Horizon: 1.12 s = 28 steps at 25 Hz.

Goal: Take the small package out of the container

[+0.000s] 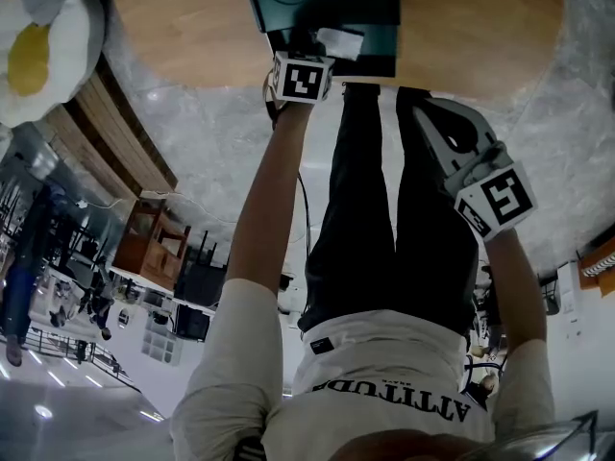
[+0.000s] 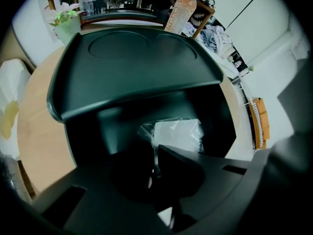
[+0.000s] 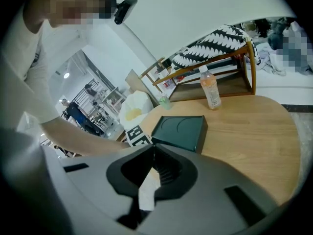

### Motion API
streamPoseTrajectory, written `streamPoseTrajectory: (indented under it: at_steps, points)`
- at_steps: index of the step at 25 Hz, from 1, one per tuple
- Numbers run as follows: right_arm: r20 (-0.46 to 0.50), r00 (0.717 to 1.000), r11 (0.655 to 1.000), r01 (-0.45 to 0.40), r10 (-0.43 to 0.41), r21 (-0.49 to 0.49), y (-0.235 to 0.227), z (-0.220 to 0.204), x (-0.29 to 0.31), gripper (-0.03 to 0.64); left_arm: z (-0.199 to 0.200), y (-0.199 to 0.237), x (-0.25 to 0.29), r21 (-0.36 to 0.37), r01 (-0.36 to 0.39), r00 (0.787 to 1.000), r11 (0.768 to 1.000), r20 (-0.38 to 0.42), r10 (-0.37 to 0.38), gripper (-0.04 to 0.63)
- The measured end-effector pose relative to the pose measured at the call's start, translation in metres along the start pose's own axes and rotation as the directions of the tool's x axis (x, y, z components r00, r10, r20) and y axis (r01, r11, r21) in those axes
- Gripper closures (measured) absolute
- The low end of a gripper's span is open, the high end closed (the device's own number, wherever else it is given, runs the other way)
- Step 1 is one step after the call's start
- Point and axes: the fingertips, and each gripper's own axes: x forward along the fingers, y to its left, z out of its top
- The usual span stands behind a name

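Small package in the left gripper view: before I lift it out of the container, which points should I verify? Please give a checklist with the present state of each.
1. Left gripper on the small package: jaws nearly together on its clear wrapper edge: ok.
2. Grip strength: only thin wrapper is pinched: cannot tell.
3. Way out of the container: its top overhangs the package, but the near side looks open: ok.
4. Container held down: nothing holds it: not ok.
5. Right gripper out of the way: back from the table, jaws together, empty: ok.
6. Bottle apart from the container: ok.
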Motion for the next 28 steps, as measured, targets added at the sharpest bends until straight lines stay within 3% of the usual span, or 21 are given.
streamPoseTrajectory:
  at_steps: [5, 14, 21, 28]
  points:
    - [0.008, 1.000, 1.000, 0.006, -0.006, -0.010, -0.001, 0.005, -0.002, 0.594, 0.002, 0.005, -0.019, -0.025, 0.022, 0.999, 0.999, 0.030, -0.022, 0.572]
    - [0.015, 1.000, 0.997, -0.001, 0.002, -0.071, 0.018, 0.033, -0.016, 0.594, 0.013, -0.005, -0.081, -0.122, 0.091, 0.984, 0.988, 0.167, -0.070, 0.574]
    - [0.024, 1.000, 0.995, -0.017, 0.020, -0.101, 0.058, 0.065, -0.037, 0.594, 0.013, -0.014, -0.152, -0.144, 0.118, 0.967, 0.982, 0.240, -0.081, 0.574]
    - [0.023, 0.999, 0.985, -0.024, 0.028, -0.174, 0.106, 0.103, -0.080, 0.594, 0.017, -0.039, -0.251, -0.145, 0.154, 0.935, 0.977, 0.343, -0.096, 0.574]
